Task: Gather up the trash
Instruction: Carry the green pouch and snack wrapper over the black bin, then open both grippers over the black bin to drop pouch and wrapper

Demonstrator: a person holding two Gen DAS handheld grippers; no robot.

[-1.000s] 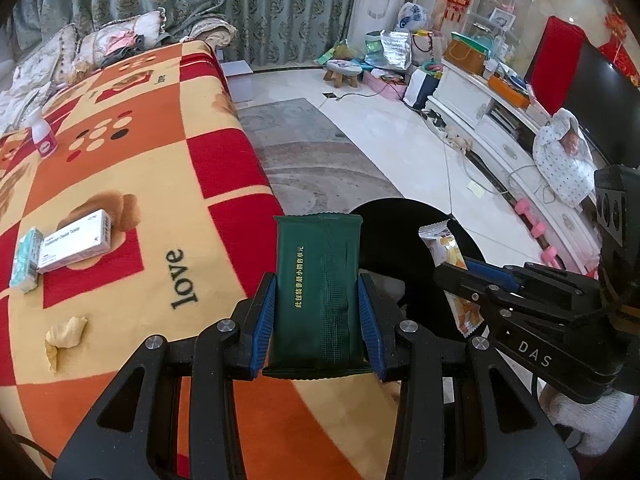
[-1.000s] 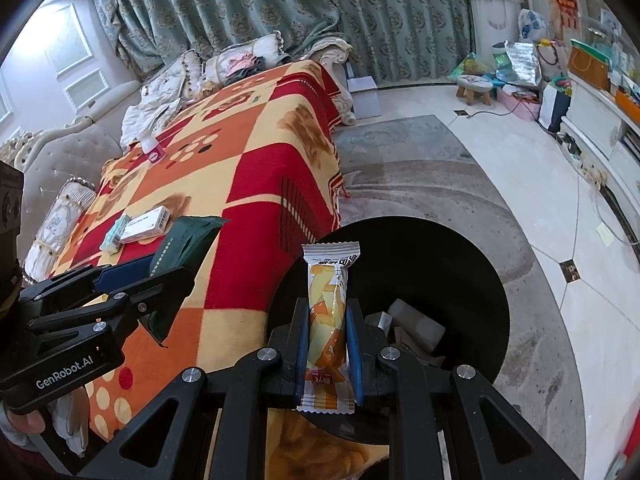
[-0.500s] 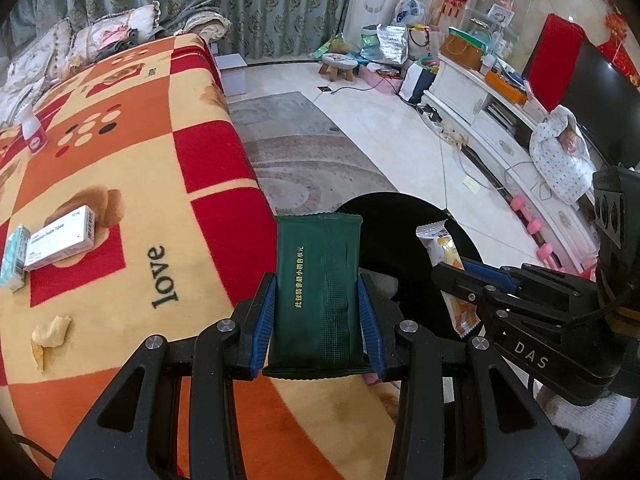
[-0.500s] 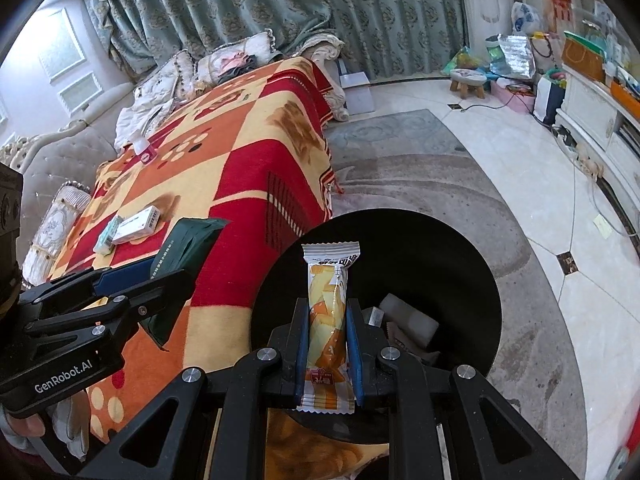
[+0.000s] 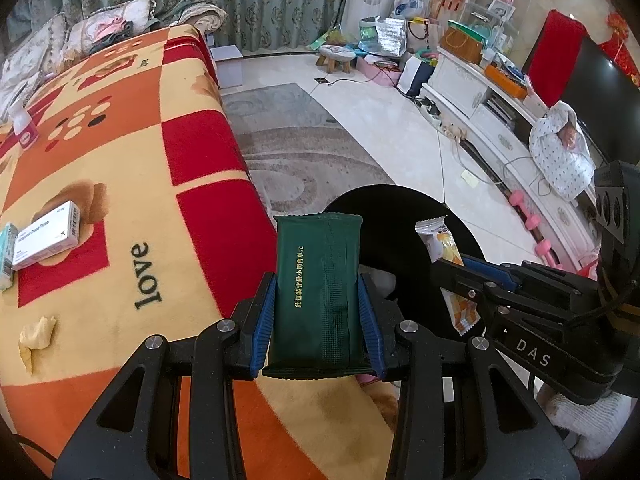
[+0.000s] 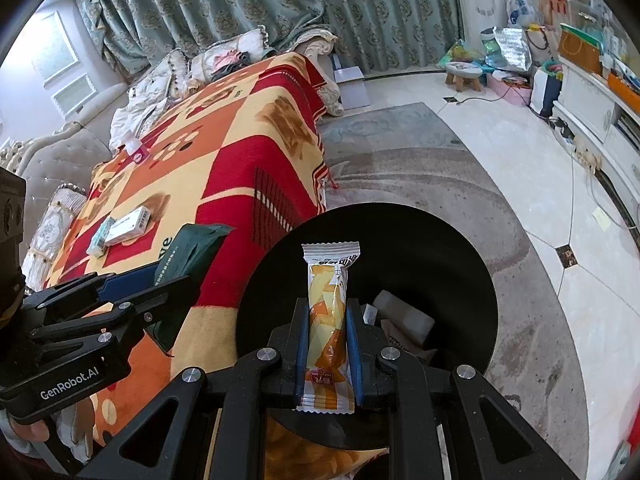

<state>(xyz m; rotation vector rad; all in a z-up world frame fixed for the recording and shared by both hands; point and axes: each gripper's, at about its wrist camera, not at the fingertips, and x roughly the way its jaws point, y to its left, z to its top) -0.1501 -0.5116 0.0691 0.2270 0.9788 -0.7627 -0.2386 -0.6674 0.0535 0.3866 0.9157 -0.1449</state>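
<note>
My left gripper [image 5: 318, 300] is shut on a dark green tissue pack [image 5: 318, 292], held over the sofa's front edge beside the black trash bin [image 5: 400, 208]. My right gripper [image 6: 328, 320] is shut on a yellow and orange snack wrapper [image 6: 328, 312], held above the bin [image 6: 420, 248], which holds several pieces of trash [image 6: 404, 318]. The right gripper and wrapper [image 5: 440, 244] show in the left wrist view; the left gripper and green pack [image 6: 184, 248] show in the right wrist view.
On the checked blanket [image 5: 120, 160] lie a white box [image 5: 46, 236], a small pack [image 5: 6, 252], a crumpled tissue [image 5: 36, 334] and a small bottle [image 5: 24, 128]. A grey rug [image 6: 400, 160] lies under the bin. A white TV cabinet [image 5: 500, 112] lines the right.
Both grippers have moved a little toward the bin, still holding their items. The bin now sits more centrally under the right gripper.
</note>
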